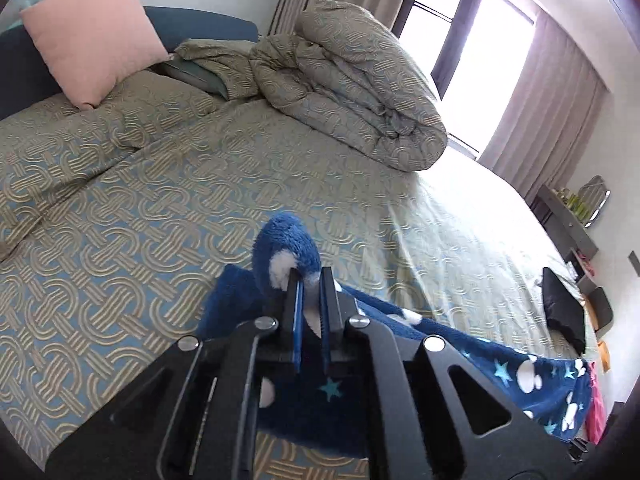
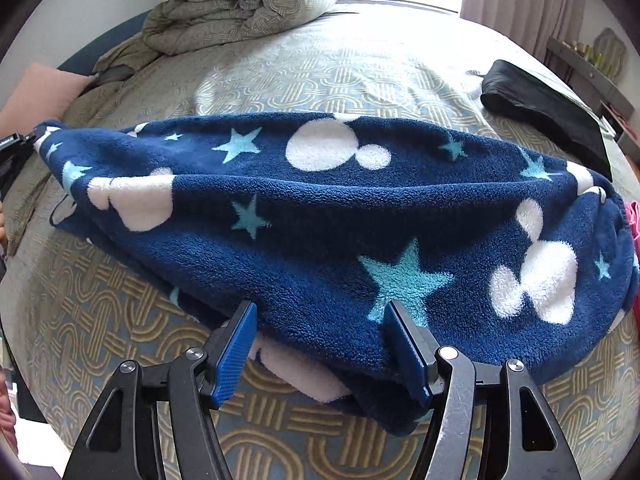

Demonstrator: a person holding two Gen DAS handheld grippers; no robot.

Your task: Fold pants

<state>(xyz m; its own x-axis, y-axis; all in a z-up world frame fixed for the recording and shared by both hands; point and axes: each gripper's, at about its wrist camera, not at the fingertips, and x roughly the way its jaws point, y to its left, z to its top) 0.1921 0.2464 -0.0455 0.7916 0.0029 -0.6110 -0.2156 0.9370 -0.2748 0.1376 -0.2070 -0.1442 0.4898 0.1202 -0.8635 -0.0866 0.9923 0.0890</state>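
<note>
Dark blue fleece pants (image 2: 320, 208) with white mouse heads and light blue stars lie lengthwise across the patterned bedspread (image 2: 120, 320). My left gripper (image 1: 310, 276) is shut on one end of the pants (image 1: 288, 240), and a blue tuft bulges past its pads. That end is lifted, and the fabric trails off to the right. My right gripper (image 2: 320, 316) is open and points down at the near edge of the pants. Its left pad (image 2: 240, 332) sits at the fabric's edge. Its right pad (image 2: 404, 340) rests against the fleece.
A rolled duvet (image 1: 360, 92) and a pink pillow (image 1: 92, 40) sit at the head of the bed. A folded black garment (image 2: 548, 112) lies at the far right of the bed. A pink item (image 2: 634, 216) shows beyond the pants. A grey shelf (image 1: 568, 216) stands by the curtains.
</note>
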